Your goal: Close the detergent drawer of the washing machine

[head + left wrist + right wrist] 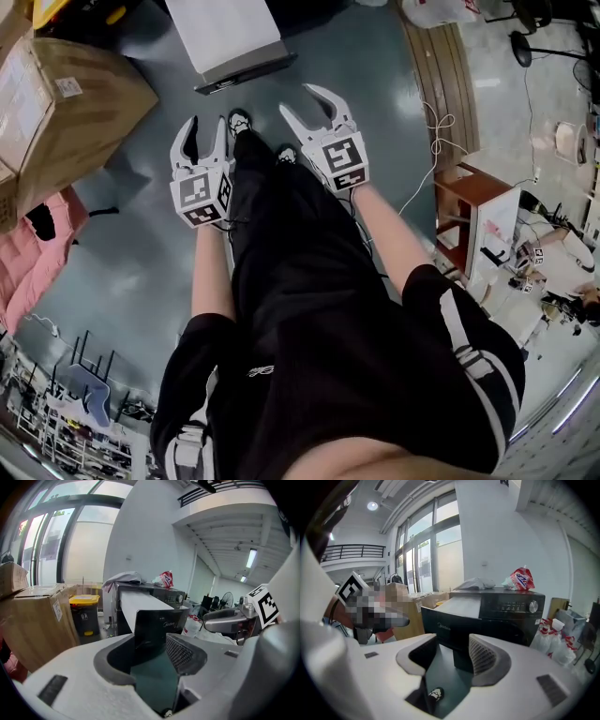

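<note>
**Both grippers held open before the pulled-out detergent drawer**

In the head view the left gripper (207, 127) and the right gripper (307, 105) are held low on either side of the person's black shorts (319, 309). Both have curved grey fingers spread apart and grasp nothing. A cube with square markers is carried on each.

The detergent drawer (228, 36) is seen ahead of them, standing out from the machine. It has a flat white top and a dark, glossy front edge. A strip of smooth grey-green floor (141, 253) lies bare between it and the fingertips. A cardboard box (66, 103) stands to the left of that strip.

The washing machine (511, 611) itself is shown only in the gripper views. It is dark and boxy, with a round knob. A red-and-white bag (520, 579) and a crumpled cloth (476, 583) rest on top of it.

Between the ribbed, mesh-textured pads of each gripper only floor and the drawer's front panel beyond are framed. A yellow bin (84, 602) is seen only in the left gripper view.
</note>
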Available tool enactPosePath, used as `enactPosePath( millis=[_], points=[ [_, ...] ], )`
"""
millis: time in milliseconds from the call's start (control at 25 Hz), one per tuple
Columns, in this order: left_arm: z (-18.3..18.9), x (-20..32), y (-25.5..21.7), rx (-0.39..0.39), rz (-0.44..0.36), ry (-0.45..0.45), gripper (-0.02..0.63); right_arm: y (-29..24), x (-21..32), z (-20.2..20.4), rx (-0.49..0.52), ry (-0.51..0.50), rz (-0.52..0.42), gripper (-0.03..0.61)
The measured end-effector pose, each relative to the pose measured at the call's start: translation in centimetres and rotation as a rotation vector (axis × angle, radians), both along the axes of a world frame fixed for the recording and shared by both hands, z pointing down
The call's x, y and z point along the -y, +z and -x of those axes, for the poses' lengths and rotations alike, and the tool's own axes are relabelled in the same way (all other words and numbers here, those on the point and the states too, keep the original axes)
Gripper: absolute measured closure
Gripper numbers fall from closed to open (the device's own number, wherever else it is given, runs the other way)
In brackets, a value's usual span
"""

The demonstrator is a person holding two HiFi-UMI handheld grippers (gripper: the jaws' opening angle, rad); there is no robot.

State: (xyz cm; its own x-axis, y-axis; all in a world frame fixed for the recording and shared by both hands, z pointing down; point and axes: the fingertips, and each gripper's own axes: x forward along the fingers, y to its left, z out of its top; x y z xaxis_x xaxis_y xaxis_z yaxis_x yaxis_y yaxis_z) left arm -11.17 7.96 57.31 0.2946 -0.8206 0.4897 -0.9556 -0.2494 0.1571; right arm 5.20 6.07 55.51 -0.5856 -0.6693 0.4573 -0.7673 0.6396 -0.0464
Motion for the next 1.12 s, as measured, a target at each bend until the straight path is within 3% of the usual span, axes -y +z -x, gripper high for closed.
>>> enactPosePath(
  millis=[640, 1120],
  points=[
    [-0.7, 3.3, 4.2, -0.057, 0.013, 0.036, 0.342, 4.7, 4.2, -0.8, -0.02, 0.077, 0.048, 0.307],
    [-1.3, 5.2, 3.9, -0.064, -0.002, 0.025, 0.318, 4.6, 5.9, -0.1, 0.004, 0.087, 0.037, 0.296]
  ],
)
